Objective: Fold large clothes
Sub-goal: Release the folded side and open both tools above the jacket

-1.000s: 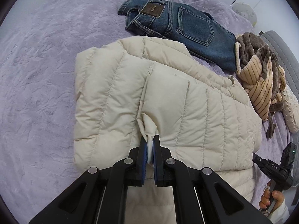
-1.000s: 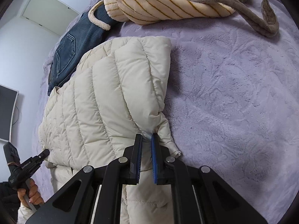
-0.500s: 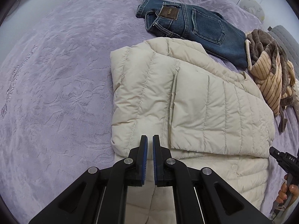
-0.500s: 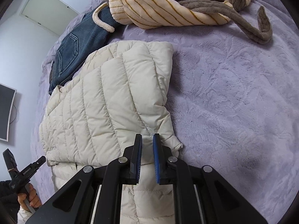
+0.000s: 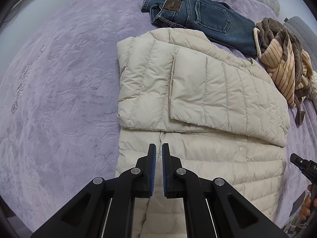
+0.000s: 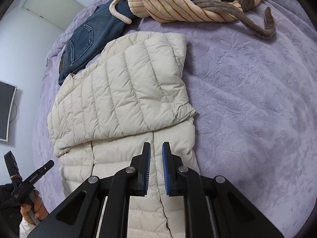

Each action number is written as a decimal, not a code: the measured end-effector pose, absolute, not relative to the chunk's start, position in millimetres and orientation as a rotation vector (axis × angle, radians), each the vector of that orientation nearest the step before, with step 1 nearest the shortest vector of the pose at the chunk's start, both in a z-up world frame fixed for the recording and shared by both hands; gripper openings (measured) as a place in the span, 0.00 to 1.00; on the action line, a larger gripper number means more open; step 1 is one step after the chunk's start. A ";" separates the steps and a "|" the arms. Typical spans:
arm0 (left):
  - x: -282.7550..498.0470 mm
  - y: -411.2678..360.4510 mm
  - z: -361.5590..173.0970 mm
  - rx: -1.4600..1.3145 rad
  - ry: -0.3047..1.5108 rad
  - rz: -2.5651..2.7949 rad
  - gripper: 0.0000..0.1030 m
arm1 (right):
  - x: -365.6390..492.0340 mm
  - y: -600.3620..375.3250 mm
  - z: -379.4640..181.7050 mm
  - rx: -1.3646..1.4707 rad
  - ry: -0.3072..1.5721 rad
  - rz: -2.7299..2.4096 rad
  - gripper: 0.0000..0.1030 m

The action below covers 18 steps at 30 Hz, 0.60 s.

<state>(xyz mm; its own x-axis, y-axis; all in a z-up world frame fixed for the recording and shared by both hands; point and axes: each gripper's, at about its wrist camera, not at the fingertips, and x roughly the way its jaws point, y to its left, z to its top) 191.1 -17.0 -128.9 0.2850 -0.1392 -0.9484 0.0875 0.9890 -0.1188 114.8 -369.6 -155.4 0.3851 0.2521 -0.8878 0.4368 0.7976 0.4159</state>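
Observation:
A cream quilted puffer jacket [image 5: 198, 91] lies flat on the purple bedspread [image 5: 59, 99], both sleeves folded across its chest. My left gripper [image 5: 158, 148] hovers over the jacket's lower body just below the folded sleeve edge, shut and holding nothing. In the right wrist view the same jacket [image 6: 122, 99] fills the middle. My right gripper [image 6: 156, 146] hangs above its lower right part, jaws a little apart with nothing between them. Each gripper shows at the edge of the other's view, held by a hand [image 6: 31, 212].
Folded blue jeans [image 5: 198, 17] lie just beyond the jacket's collar. A heap of striped cream and brown fleece [image 5: 283, 67] with a trailing belt [image 6: 257, 25] sits to its far right. Bare bedspread [image 6: 247, 99] spreads to both sides. A monitor [image 6: 6, 111] hangs on the wall.
Both grippers let go of the sleeve fabric they pinched a second ago and pulled back and up. The sleeves now lie flat across the jacket, and more of its lower body shows.

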 end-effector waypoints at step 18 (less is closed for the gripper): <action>157.4 -15.1 -88.6 -0.029 1.231 -0.111 1.00 | 98.5 -334.4 -108.7 0.579 1.195 -0.075 0.59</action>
